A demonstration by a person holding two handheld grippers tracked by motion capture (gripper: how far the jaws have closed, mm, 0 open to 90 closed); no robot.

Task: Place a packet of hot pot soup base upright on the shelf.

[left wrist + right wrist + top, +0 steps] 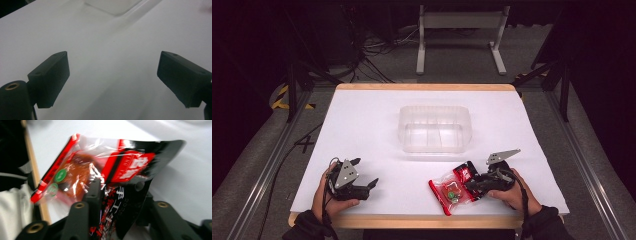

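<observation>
**Right gripper clamped on snack packet; left gripper idle, jaws apart**

Setup: white table [362, 120] with a wooden edge. A clear plastic tub [436, 129] stands near its middle, well apart from both hands.

Right side: the right gripper [473, 186] sits near the table's front edge, pointing toward the person's left. A red, black and clear snack packet [454, 187] is caught between its jaws by the black printed end. In the right gripper view the packet [105, 170] rises from between the two jaws, which press in on it from both sides, so this is a clamped grip. The packet's clear window shows reddish-brown contents and two green round stickers. From the high view the packet's far end appears to lie on or just above the table; blur makes it hard to tell which.

Left side: the left gripper [364, 175] rests at the front left of the table in the person's left hand [328, 196], well apart from the packet. In the left gripper view [112, 75] its jaws stand wide apart over bare white table with nothing between them; a corner of the tub [112, 6] shows at the top.
</observation>
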